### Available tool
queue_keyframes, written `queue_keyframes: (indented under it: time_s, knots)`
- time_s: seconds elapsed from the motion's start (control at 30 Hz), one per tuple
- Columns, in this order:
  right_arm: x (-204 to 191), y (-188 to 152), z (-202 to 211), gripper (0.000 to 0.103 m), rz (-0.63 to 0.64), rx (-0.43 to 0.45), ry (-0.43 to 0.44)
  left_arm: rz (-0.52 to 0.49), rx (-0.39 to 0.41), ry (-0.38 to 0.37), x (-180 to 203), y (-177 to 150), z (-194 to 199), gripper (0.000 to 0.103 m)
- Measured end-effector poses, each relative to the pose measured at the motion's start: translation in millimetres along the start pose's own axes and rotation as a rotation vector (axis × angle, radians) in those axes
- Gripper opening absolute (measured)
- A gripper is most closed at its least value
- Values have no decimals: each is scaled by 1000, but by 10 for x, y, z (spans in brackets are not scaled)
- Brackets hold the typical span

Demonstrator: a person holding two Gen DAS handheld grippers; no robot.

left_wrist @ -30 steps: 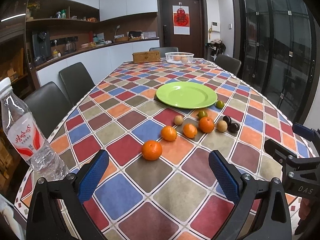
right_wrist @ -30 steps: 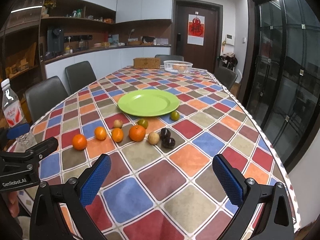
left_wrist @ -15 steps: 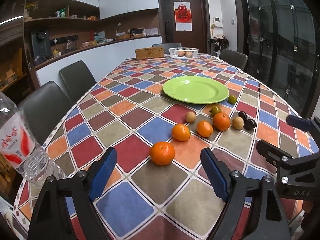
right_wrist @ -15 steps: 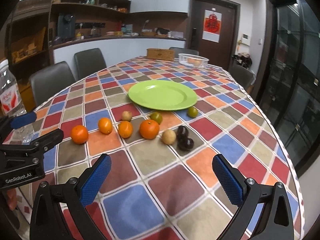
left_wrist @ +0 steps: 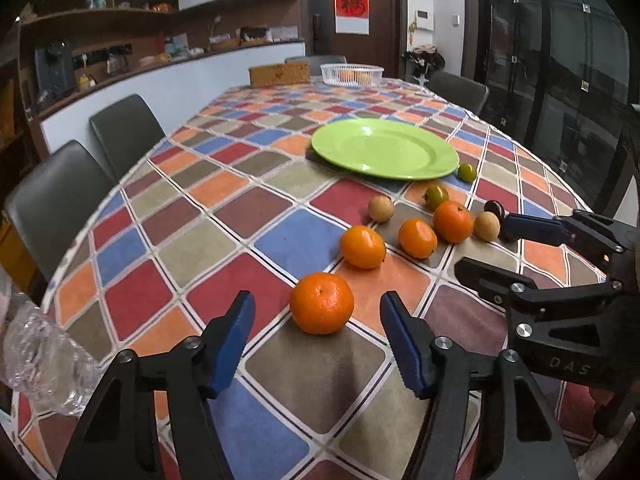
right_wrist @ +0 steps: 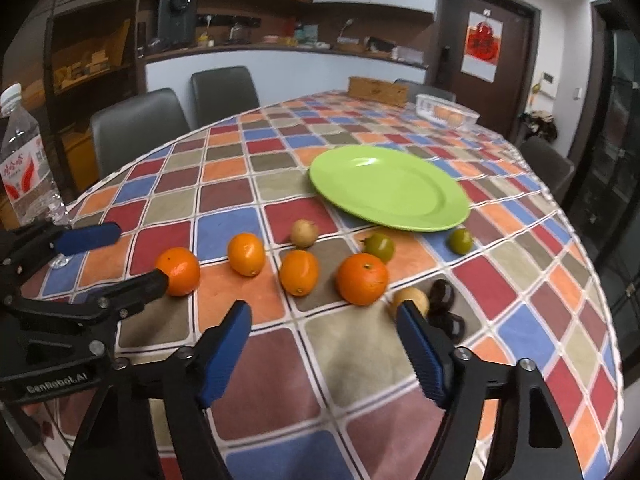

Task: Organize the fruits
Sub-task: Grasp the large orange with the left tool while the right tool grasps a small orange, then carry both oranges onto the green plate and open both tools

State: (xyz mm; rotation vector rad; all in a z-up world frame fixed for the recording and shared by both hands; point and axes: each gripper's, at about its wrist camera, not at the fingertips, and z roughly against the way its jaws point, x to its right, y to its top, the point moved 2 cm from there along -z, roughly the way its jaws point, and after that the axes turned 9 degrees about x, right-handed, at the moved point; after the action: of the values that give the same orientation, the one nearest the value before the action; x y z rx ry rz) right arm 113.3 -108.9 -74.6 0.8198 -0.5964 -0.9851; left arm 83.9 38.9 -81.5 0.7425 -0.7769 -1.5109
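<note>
Several fruits lie on the checkered tablecloth in front of an empty green plate [left_wrist: 384, 148] [right_wrist: 388, 188]. My left gripper [left_wrist: 318, 340] is open, low over the table, with the nearest orange [left_wrist: 322, 303] [right_wrist: 178, 271] just ahead between its fingers. My right gripper [right_wrist: 324, 344] is open and empty, just short of a larger orange [right_wrist: 362, 279] [left_wrist: 453, 221]. Two more oranges [right_wrist: 246, 254] [right_wrist: 299, 272], two tan round fruits [right_wrist: 304, 233] [right_wrist: 410, 300], two green fruits [right_wrist: 380, 246] [right_wrist: 460, 241] and dark fruits [right_wrist: 442, 292] lie around it.
A clear water bottle [right_wrist: 24, 168] [left_wrist: 40, 356] stands at the table's left edge near the left gripper. A white basket [left_wrist: 351, 74] with fruit and a wooden box [left_wrist: 279, 74] stand at the far end. Dark chairs [left_wrist: 52, 200] line the left side.
Both grippers have moved forward and down toward the fruits. The left gripper now has the nearest orange just ahead of its open fingers. No fruit has moved.
</note>
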Motion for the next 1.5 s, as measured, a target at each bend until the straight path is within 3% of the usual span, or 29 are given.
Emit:
queue_keyframes:
  time_s: [0.23, 0.7, 1.07, 1.5]
  knots:
    - [13, 9, -270, 56, -18, -63, 54, 0, -46, -23, -13, 4, -184, 57]
    - [4, 22, -557, 43, -36, -111, 105, 40, -123, -61, -53, -15, -352, 40]
    - [22, 68, -690, 32, -54, -123, 124, 43, -128, -69, -43, 46, -392, 40]
    - [134, 240, -496, 31, -94, -72, 145, 43, -56, -87, 7, 342, -304, 39]
